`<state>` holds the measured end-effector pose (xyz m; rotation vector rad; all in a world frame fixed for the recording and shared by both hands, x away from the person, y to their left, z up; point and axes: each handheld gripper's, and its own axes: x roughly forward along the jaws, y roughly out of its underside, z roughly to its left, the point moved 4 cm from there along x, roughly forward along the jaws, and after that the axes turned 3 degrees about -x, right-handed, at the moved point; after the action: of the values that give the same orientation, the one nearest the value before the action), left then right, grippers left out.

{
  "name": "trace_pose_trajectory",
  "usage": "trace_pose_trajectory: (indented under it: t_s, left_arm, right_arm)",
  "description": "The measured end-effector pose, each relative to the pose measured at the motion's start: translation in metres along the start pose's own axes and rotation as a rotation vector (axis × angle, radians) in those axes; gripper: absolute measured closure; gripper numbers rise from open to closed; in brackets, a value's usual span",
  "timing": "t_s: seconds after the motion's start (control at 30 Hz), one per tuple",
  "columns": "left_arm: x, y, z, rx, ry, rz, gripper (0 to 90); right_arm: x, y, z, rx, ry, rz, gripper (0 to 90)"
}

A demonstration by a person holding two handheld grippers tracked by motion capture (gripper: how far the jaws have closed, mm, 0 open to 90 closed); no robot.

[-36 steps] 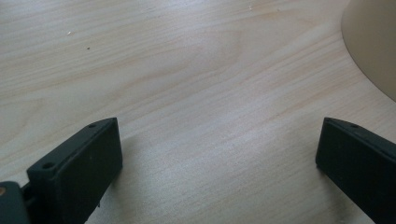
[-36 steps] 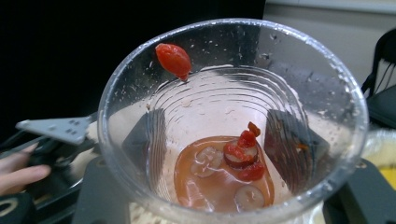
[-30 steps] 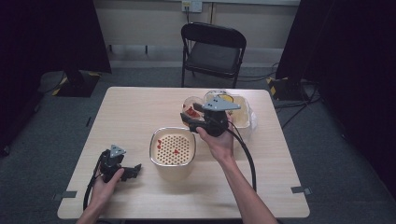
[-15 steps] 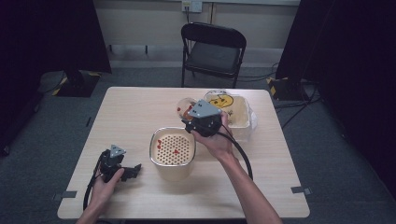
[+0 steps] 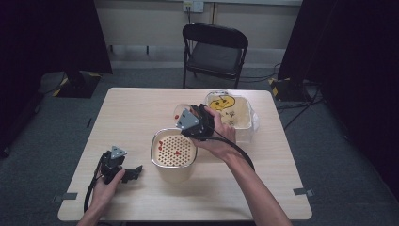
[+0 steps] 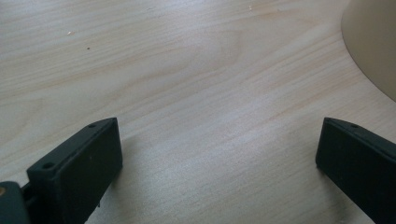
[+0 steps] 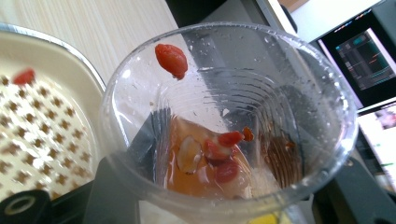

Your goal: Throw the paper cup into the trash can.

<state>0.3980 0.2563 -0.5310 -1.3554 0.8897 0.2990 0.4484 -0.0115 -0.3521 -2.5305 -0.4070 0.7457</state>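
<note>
My right gripper (image 5: 187, 118) is shut on a clear plastic cup (image 5: 180, 112), and its jaws have just been closing on it. The cup (image 7: 261, 93) lies tipped on its side, its mouth at the far rim of a cream strainer bowl (image 5: 162, 165). Inside the cup are orange liquid, several red berries (image 7: 227, 154) and a pale slice; one berry (image 7: 171, 59) sticks to the wall. A few red berries (image 5: 161, 144) lie on the bowl's perforated insert (image 7: 37, 121). My left gripper (image 5: 135, 171) rests open on the table left of the bowl, with bare wood between its jaws (image 6: 219, 163).
A white tub (image 5: 245, 123) with a yellow face printed on it stands behind my right hand. The bowl's wall (image 6: 373, 42) is close to my left gripper's right jaw. A black folding chair (image 5: 214, 47) stands beyond the table's far edge.
My right gripper has carried the cup left from beside the white tub to the strainer bowl's far rim. The left gripper has not moved.
</note>
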Motion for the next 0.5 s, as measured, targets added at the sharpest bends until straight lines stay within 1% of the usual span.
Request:
trace_pose_trajectory:
  t_s: [0.03,0.07,0.13,0.2,0.23,0.3,0.4,0.5]
  left_arm:
    - [0.000,0.000,0.000,0.000,0.000,0.000,0.0]
    - [0.000,0.000,0.000,0.000,0.000,0.000,0.0]
    - [0.000,0.000,0.000,0.000,0.000,0.000,0.0]
    - [0.000,0.000,0.000,-0.002,0.000,-0.001,0.0]
    - [0.000,0.000,0.000,-0.002,0.000,-0.001,0.0]
    - [0.000,0.000,0.000,-0.002,0.000,-0.001,0.0]
    - [0.000,0.000,0.000,-0.002,0.000,-0.002,0.0]
    - [0.000,0.000,0.000,0.000,0.001,0.000,0.0]
  right_arm:
    - [0.000,0.000,0.000,0.000,0.000,0.000,45.4]
    - [0.002,-0.001,0.003,-0.039,-0.006,0.015,45.5]
    - [0.004,-0.002,0.008,-0.102,0.013,0.038,45.8]
    - [0.005,-0.003,0.012,-0.141,0.012,0.056,45.9]
    - [0.006,-0.003,0.013,-0.173,0.018,0.065,45.9]
    - [0.008,-0.003,0.017,-0.217,0.024,0.084,45.9]
    - [0.010,-0.003,0.020,-0.262,0.028,0.101,46.1]
    - [0.010,-0.004,0.023,-0.336,0.048,0.119,46.3]
